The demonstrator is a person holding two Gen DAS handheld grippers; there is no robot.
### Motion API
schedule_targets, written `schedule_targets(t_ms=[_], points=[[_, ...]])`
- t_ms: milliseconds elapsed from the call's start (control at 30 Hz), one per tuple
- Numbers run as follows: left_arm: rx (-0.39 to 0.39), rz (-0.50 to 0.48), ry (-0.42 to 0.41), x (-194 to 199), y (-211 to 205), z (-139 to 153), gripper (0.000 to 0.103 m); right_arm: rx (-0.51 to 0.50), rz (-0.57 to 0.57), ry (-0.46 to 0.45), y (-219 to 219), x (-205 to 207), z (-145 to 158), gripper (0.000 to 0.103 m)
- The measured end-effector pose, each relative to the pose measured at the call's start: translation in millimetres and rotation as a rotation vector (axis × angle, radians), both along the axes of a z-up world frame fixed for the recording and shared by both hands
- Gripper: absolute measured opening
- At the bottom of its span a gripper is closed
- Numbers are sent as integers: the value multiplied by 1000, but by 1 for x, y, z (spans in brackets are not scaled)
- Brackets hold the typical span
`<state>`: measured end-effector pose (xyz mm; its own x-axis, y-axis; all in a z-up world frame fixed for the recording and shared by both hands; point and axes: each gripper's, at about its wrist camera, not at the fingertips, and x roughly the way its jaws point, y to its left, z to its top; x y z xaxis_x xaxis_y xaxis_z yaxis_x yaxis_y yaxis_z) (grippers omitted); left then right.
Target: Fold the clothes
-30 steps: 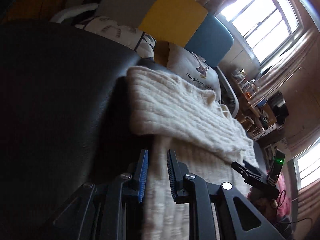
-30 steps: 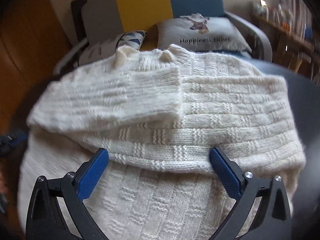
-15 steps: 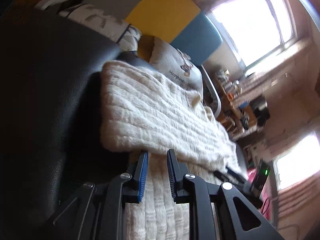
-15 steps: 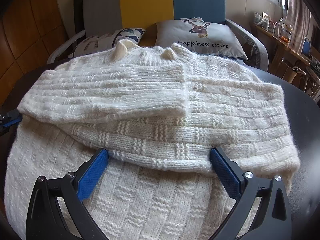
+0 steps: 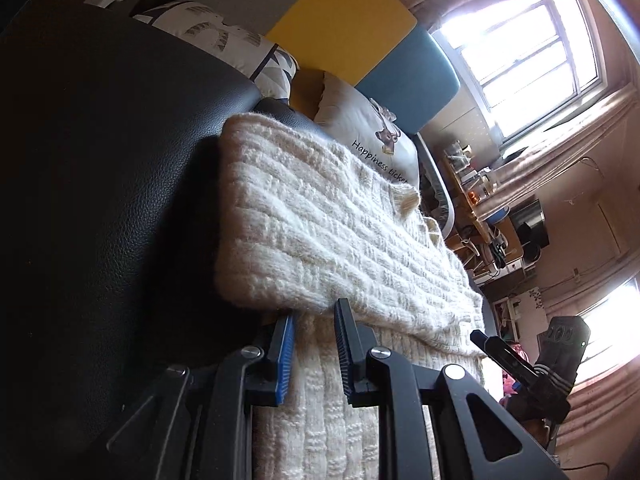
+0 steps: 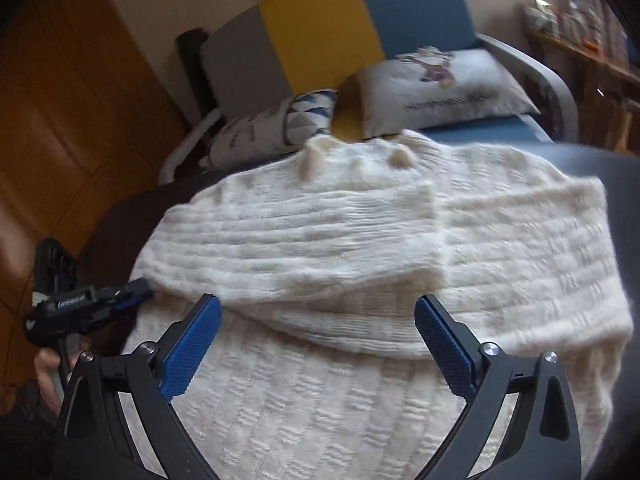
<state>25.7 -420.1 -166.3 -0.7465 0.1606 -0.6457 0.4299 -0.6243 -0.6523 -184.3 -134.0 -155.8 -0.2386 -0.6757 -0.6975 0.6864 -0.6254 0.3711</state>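
A cream knitted sweater (image 6: 360,400) lies flat on a black padded table (image 5: 100,160). One sleeve (image 6: 300,248) is folded across its chest, and the collar points toward the armchair. My left gripper (image 5: 315,312) sits at the sweater's left edge, just below the folded sleeve. Its jaws stand narrow, and knit fabric fills the gap between the blue pads. The same gripper (image 6: 136,290) shows in the right wrist view, its tips on that edge. My right gripper (image 6: 318,300) hovers wide open over the lower body of the sweater, with nothing pressed between its pads.
Behind the table stands an armchair (image 6: 320,40) with a grey, yellow and blue back and two cushions (image 6: 440,84). A wooden wall (image 6: 60,100) is on the left. Cluttered shelves (image 5: 472,184) and bright windows (image 5: 520,52) are on the right. A person's hand (image 6: 44,364) holds the left gripper.
My left gripper has slid forward along the sweater's edge, up to the folded sleeve. My right gripper has risen and tilted, still open. The sweater lies as before.
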Motion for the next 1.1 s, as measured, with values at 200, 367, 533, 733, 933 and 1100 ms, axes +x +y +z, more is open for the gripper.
schedule_targets(t_ms=[200, 367, 533, 733, 933, 1100], points=[[5, -7, -1, 2, -2, -2, 19, -178, -139, -247, 18, -29, -24, 99], [2, -16, -2, 2, -2, -3, 19, -194, -241, -248, 21, -37, -24, 76], [4, -16, -1, 2, -2, -4, 19, -105, -251, -246, 5, -46, -30, 41], [-1, -16, -6, 0, 0, -3, 19, -115, -312, -216, 10, -48, -31, 9], [35, 5, 21, 10, 5, -5, 19, -1, -273, -87, -6, -40, -17, 8], [63, -13, 54, 13, 14, -6, 22, -100, -233, -89, -6, -41, 13, 8]])
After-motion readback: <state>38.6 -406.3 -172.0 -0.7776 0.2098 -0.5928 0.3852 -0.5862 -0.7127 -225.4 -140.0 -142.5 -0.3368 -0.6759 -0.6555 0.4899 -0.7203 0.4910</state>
